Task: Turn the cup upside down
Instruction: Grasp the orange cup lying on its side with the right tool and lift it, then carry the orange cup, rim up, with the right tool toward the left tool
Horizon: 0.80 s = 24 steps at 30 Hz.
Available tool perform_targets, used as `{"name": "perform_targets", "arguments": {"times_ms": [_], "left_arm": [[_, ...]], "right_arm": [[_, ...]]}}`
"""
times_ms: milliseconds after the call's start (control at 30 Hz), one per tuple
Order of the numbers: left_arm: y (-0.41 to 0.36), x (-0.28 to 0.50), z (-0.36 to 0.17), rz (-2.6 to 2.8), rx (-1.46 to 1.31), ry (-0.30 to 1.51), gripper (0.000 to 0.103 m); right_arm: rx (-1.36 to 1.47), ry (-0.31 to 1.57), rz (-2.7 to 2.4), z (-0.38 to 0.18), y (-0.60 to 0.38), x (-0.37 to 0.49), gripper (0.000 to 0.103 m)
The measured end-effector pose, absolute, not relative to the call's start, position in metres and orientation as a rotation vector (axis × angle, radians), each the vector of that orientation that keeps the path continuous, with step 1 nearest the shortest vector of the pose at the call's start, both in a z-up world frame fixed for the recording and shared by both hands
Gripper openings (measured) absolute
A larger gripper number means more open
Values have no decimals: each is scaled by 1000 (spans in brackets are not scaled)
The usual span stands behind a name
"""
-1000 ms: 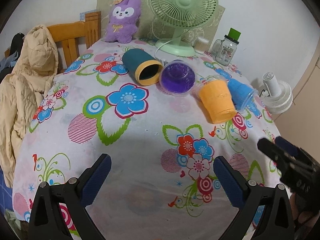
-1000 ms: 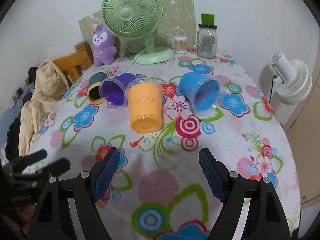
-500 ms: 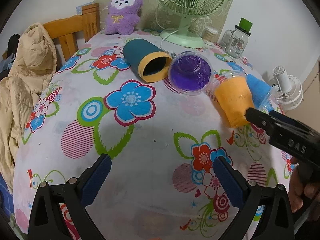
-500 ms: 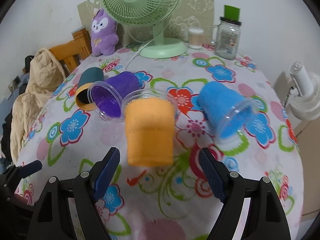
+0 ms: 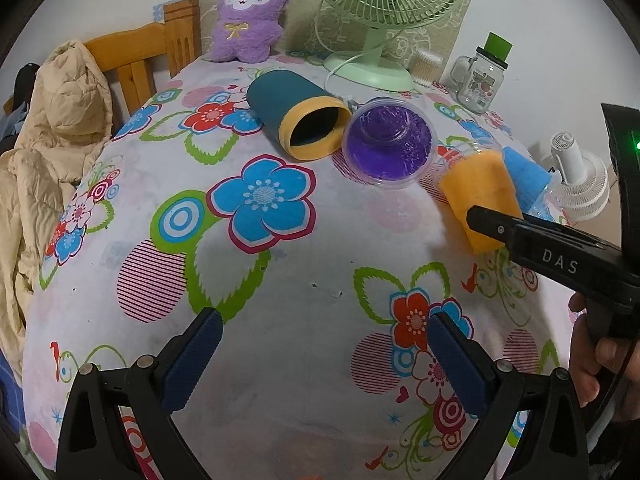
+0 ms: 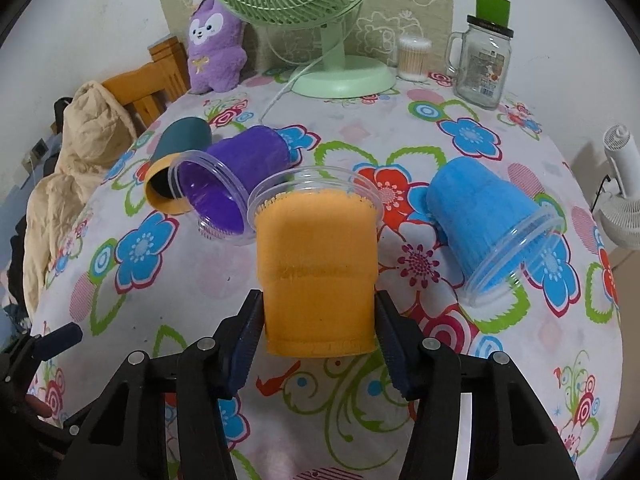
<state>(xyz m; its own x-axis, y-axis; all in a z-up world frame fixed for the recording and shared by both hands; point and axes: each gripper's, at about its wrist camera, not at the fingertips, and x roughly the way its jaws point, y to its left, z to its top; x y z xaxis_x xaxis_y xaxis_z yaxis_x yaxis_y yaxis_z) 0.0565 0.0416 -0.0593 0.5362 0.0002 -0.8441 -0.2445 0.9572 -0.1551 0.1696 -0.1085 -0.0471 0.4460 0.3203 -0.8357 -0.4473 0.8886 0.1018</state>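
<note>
Four cups lie on their sides on the flowered tablecloth. The orange cup (image 6: 316, 272) lies with its base toward me, and my right gripper (image 6: 316, 344) is shut on its base end, one pad on each side. It also shows in the left wrist view (image 5: 480, 196), with the right gripper's finger (image 5: 540, 240) across it. The purple cup (image 6: 236, 176), the teal cup with a yellow rim (image 6: 176, 160) and the blue cup (image 6: 488, 220) lie around it. My left gripper (image 5: 320, 360) is open and empty above the near part of the table.
A green fan (image 6: 320, 20), a purple plush toy (image 6: 214, 56), a glass jar mug (image 6: 480, 60) and a cotton swab pot (image 6: 414, 58) stand at the table's far end. A wooden chair with a beige jacket (image 5: 48, 152) is at the left. A small white fan (image 5: 580, 184) stands off the right edge.
My right gripper moved forward to the orange cup and closed on its base end. My left gripper advanced slightly over the table and stayed open.
</note>
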Motion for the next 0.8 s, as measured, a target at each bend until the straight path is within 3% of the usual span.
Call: {"name": "perform_targets", "arguments": {"times_ms": [500,800], "left_arm": [[40,26,-47,138,-299,957,103],[28,-4,-52,126,-314,970,103]], "right_arm": [[10,928,449,-5,-141,99,57],[50,967,384,-21,-146,54,57]]}}
